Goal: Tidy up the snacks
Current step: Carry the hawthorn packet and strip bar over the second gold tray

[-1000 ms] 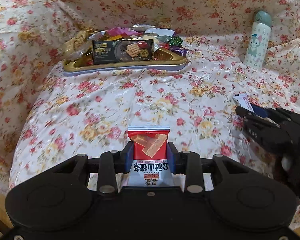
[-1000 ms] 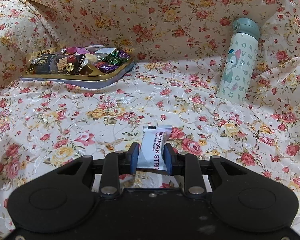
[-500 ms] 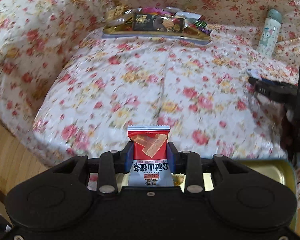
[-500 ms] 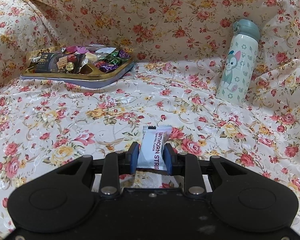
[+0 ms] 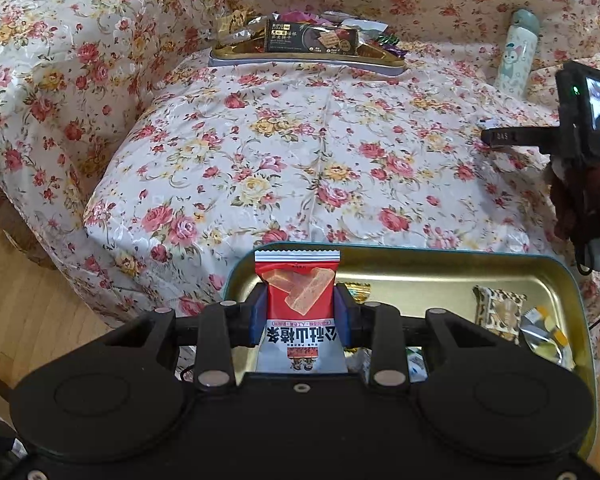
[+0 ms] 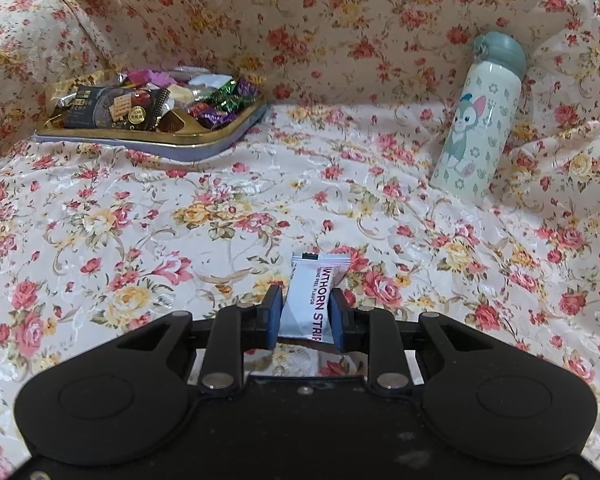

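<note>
Holding a red and white snack packet [image 5: 298, 304] between its blue fingers [image 5: 255, 316], the left gripper [image 5: 298, 316] sits above the near left corner of a gold tin [image 5: 440, 258] with a teal rim. The packet stands upright in the grip, its red top poking out past the fingertips. Inside the tin, toward the right, lie a patterned brown wrapped snack [image 5: 498, 312] and a silvery yellow wrapper [image 5: 544, 334]; more wrappers show under the gripper, too hidden to tell apart. The tin rests at the near edge of a sofa covered in flowered cloth [image 5: 300, 152], with wooden floor [image 5: 28, 296] to the left.

The right gripper [image 6: 305, 314] pinches a white snack bar [image 6: 312, 296] with purple lettering, its fingers [image 6: 272, 314] closed narrow on the lower half of the bar, which tilts slightly. It hovers over the middle of the sofa seat. From the left camera this gripper [image 5: 500, 136] shows at the right edge, well apart from the tin.

At the back of the seat, against the backrest, a gold tray [image 6: 204, 146] is heaped with sweets, among them a dark biscuit packet [image 6: 112, 110] and green and purple foil candies [image 6: 228, 96]. A white bottle [image 6: 480, 120] with a grey-green cap and a cartoon animal on it leans against the backrest on the right, well apart from the tray
</note>
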A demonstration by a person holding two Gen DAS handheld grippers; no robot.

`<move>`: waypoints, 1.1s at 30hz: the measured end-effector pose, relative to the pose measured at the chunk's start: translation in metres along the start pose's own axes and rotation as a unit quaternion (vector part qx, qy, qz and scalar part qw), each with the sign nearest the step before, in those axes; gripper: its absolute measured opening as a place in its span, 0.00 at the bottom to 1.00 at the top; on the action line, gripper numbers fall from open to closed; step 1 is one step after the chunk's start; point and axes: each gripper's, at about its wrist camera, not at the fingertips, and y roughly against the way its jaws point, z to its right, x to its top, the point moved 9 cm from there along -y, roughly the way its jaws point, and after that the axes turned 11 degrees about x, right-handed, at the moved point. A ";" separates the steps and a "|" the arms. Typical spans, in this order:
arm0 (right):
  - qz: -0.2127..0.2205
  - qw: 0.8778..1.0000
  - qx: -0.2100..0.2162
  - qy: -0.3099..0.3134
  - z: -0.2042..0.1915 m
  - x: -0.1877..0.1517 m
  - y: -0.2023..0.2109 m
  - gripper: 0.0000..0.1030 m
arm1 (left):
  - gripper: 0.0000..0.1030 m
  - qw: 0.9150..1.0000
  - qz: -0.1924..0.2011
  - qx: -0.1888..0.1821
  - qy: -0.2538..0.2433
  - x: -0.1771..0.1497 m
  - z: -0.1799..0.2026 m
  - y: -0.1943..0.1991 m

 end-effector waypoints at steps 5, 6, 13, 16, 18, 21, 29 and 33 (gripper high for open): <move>0.014 0.998 0.009 -0.052 0.001 0.004 0.029 0.24 | 0.42 1.000 0.015 -0.013 -0.003 -0.003 0.006 0.013; 0.022 0.998 0.012 -0.056 -0.001 0.007 0.039 0.24 | 0.42 1.000 0.019 -0.015 -0.005 -0.004 0.008 0.016; 0.098 0.993 0.055 -0.034 -0.038 0.015 0.134 0.24 | 0.42 0.999 0.039 -0.034 -0.013 -0.010 0.022 0.037; 0.128 0.988 0.075 -0.040 -0.055 0.007 0.176 0.25 | 0.42 0.998 0.051 -0.038 -0.015 -0.011 0.027 0.048; 0.144 0.985 0.086 -0.048 -0.064 -0.001 0.201 0.25 | 0.42 0.997 0.062 -0.035 -0.019 -0.011 0.030 0.055; 0.158 0.980 0.104 -0.069 -0.075 -0.019 0.235 0.25 | 0.42 0.996 0.079 -0.031 -0.022 -0.012 0.032 0.067; 0.122 0.976 0.130 -0.121 -0.097 -0.077 0.281 0.25 | 0.42 0.995 0.088 -0.027 -0.033 -0.009 0.037 0.077; 0.097 0.983 0.108 -0.113 -0.109 -0.105 0.279 0.25 | 0.42 0.996 0.079 -0.021 -0.037 -0.003 0.044 0.065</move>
